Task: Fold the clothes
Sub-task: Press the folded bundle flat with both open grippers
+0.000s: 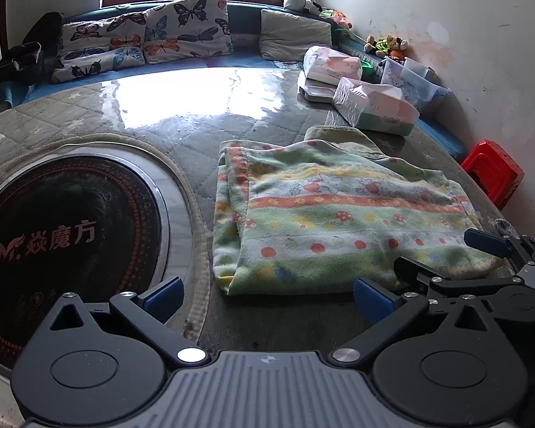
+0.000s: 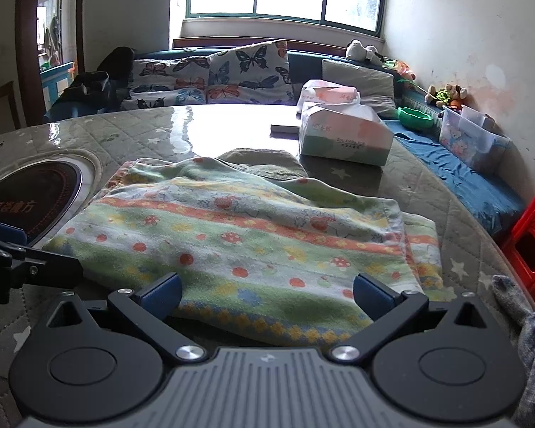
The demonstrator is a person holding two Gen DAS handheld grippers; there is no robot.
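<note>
Both grippers are held wide open and grip nothing: the left gripper [image 1: 267, 297] is positioned at the near edge of the table [image 1: 153, 132], the right gripper [image 2: 267, 294] over the near hem of one folded patterned towel [image 2: 239, 242]. One olive garment [image 2: 267, 164] is seen tucked under the towel's far edge. One round cooktop [image 1: 64, 239] is set into the table to the left. Two tissue packs [image 2: 342, 135] are placed toward the far right edge. One red stool [image 1: 492, 171] is located beside the table.
</note>
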